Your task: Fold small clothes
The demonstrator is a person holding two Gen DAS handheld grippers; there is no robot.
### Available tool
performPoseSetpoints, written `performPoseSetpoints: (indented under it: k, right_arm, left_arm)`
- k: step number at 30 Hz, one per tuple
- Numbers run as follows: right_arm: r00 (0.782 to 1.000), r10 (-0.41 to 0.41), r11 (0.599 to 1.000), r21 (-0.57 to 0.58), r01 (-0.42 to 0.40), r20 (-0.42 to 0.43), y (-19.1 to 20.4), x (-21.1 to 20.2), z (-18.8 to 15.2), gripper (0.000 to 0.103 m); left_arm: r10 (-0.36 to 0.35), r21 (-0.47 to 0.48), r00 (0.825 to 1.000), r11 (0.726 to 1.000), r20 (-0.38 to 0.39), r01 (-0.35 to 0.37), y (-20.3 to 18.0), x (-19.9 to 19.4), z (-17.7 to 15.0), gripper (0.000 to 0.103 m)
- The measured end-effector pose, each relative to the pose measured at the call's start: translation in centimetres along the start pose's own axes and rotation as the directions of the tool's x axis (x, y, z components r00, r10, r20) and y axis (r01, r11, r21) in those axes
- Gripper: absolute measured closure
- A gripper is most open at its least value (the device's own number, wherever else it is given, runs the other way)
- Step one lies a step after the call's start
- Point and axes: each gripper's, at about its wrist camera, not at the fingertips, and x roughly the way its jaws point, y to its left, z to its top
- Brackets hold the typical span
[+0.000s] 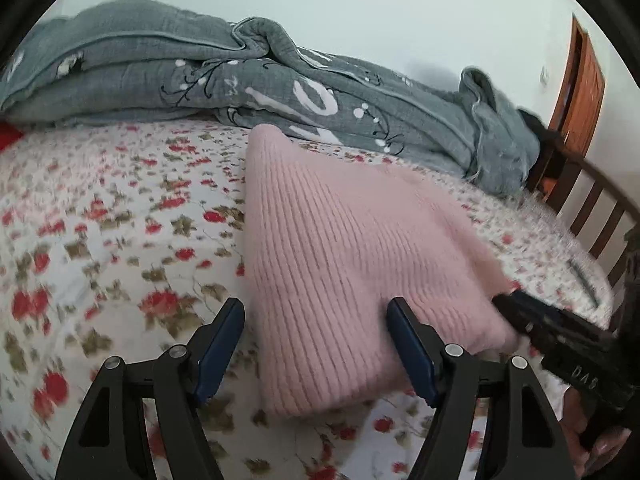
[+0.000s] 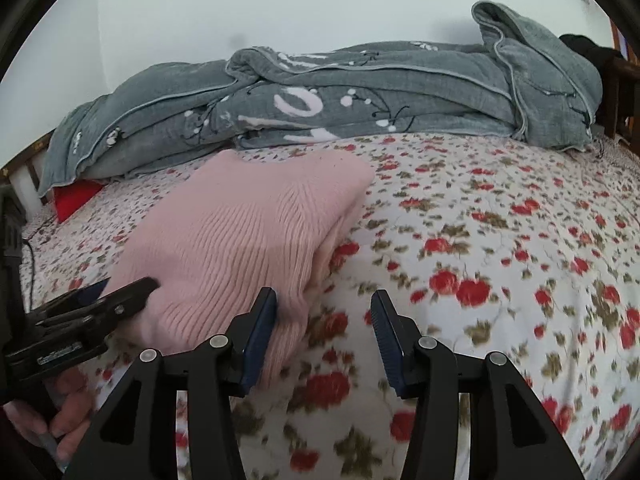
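A folded pink ribbed sweater (image 1: pixel 340 220) lies on the floral bed sheet (image 1: pixel 120 220). My left gripper (image 1: pixel 316 308) is open at its near edge: one finger hangs over the sheet, the other over the knit, and the pads are not pressing. In the right wrist view the sweater (image 2: pixel 248 224) sits left of centre. My right gripper (image 2: pixel 323 304) stands open at its near right corner, with the left finger over the knit and mostly sheet (image 2: pixel 480 240) between the pads. Each gripper shows in the other's view: the right gripper (image 1: pixel 516 308) blurred at the sweater's right edge, the left gripper (image 2: pixel 124 286) at its left edge.
A crumpled grey quilt (image 1: pixel 280 92) runs along the far side of the bed against the wall. A wooden slatted bed rail (image 1: pixel 592 208) and a wooden door (image 1: pixel 580 92) are at the right. Something red (image 2: pixel 74 198) lies under the quilt's left end. A person's hand (image 2: pixel 68 420) holds the left gripper.
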Motion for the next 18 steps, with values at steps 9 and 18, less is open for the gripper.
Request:
performPoseSetpoints:
  k: [9, 18]
  right_arm:
    - [1.000, -0.021, 0.998, -0.067, 0.021, 0.002, -0.3, -5.4, 0.1, 0.056]
    - [1.000, -0.007, 1.000, -0.014, 0.008, 0.022, 0.1, -12.4, 2.4, 0.049]
  left_arm:
    - [0.022, -0.025, 0.999, 0.999, -0.025, -0.023, -0.3, -2.6, -1.6, 0.032]
    - [0.079, 0.049, 0.997, 0.996, 0.007, -0.079, -4.6, -11.5, 0.6, 0.030]
